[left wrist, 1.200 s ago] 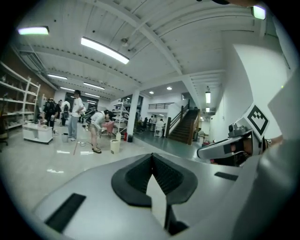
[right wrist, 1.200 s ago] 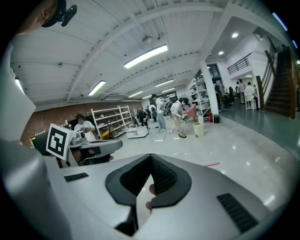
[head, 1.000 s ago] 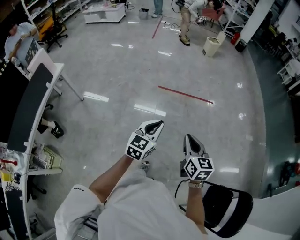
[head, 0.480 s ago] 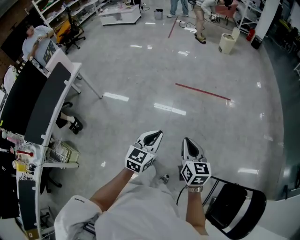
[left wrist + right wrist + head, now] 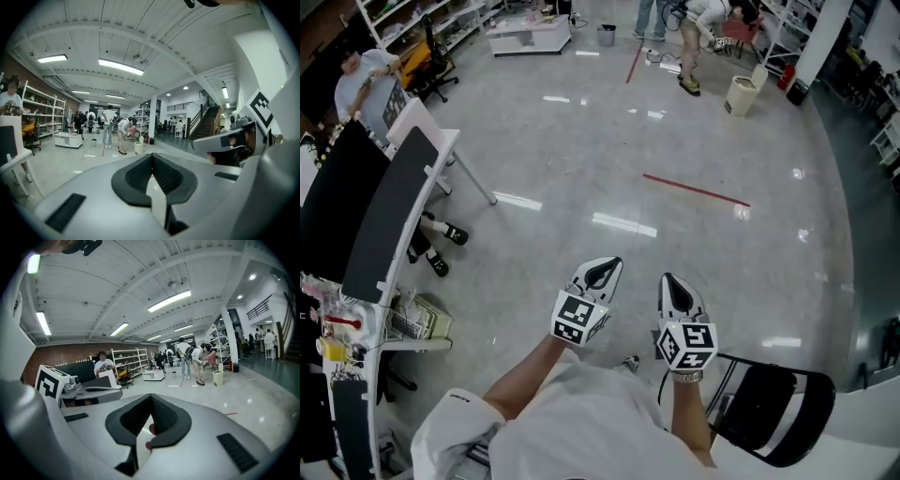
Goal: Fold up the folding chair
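Observation:
The black folding chair [image 5: 773, 412] stands unfolded at the lower right of the head view, just right of my right forearm. My left gripper [image 5: 604, 269] and right gripper [image 5: 671, 284] are held side by side at waist height over the grey floor, both shut and empty. Each points forward, away from the chair. In the left gripper view the shut left gripper [image 5: 152, 165] faces the open hall, with the right gripper's marker cube [image 5: 259, 108] beside it. In the right gripper view the right gripper [image 5: 150, 405] is shut too. Neither gripper view shows the chair.
A white desk with dark panels [image 5: 389, 211] and cluttered shelves [image 5: 337, 328] stand at the left. A red tape line [image 5: 694, 189] crosses the glossy floor ahead. People, a beige bin [image 5: 739, 94] and a low white table [image 5: 528, 36] are far off at the top.
The whole view has shifted: the desk at the left came further into sight and the chair shows more fully at the lower right. Both grippers stayed shut, side by side.

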